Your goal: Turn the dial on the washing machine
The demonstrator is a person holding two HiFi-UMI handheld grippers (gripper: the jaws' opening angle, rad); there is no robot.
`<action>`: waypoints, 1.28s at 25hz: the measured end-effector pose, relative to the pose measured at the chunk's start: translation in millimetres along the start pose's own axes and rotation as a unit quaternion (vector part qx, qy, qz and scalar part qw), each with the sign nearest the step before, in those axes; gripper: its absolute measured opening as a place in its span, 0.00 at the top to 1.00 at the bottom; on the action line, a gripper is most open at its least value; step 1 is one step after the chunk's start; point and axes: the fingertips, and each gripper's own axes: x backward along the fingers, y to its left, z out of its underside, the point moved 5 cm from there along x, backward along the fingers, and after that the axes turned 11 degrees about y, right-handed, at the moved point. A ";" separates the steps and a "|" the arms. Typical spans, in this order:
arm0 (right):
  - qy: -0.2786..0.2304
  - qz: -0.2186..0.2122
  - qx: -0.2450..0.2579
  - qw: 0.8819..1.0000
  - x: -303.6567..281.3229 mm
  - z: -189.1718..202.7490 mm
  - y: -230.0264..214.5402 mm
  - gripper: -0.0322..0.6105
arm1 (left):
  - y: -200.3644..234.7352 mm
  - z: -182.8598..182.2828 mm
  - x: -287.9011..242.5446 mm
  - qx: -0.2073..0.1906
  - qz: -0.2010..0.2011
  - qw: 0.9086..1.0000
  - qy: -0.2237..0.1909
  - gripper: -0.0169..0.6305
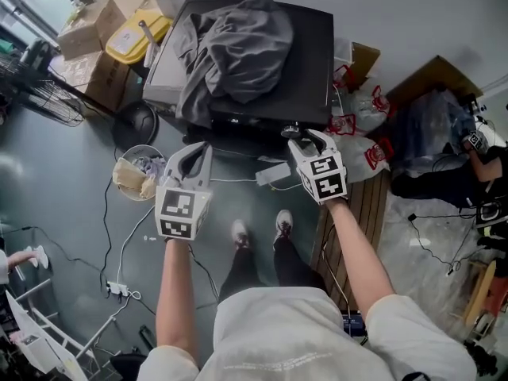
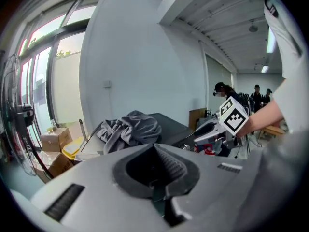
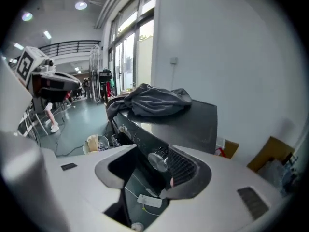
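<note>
The black washing machine (image 1: 309,62) stands ahead of me with a heap of grey clothes (image 1: 238,50) on its lid. Its silver dial (image 3: 158,160) sits on the front panel, also in the head view (image 1: 290,130). My right gripper (image 3: 154,153) is open, with the dial between its jaws, close to the ribbed right pad (image 3: 182,166); whether it touches I cannot tell. In the head view the right gripper (image 1: 305,139) is at the panel's right end. My left gripper (image 1: 200,149) hangs before the machine's left part, jaws shut on nothing (image 2: 154,149).
A round bin (image 1: 141,173) with rubbish stands left of the machine, beside a fan (image 1: 40,86), cardboard boxes (image 1: 91,30) and a yellow container (image 1: 135,34). A white adapter (image 1: 274,173) and cables lie on the floor. Bags (image 1: 357,125) and a wooden pallet (image 1: 361,213) lie to the right.
</note>
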 end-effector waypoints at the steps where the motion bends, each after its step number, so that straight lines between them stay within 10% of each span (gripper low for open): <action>1: 0.005 -0.003 -0.026 1.000 -6.7 3.7 -0.8 0.63 | -0.1 1.8 -3.0 0.007 0.001 1.000 0.000 0.95; 11: 0.036 0.028 -0.176 0.983 -57.5 32.4 -0.4 0.52 | -0.3 33.0 -25.5 0.047 0.019 0.999 0.017 0.95; 32: 0.032 0.074 -0.289 0.954 -87.1 33.0 -10.1 0.51 | -3.2 45.8 -32.9 0.023 0.022 0.999 0.016 0.95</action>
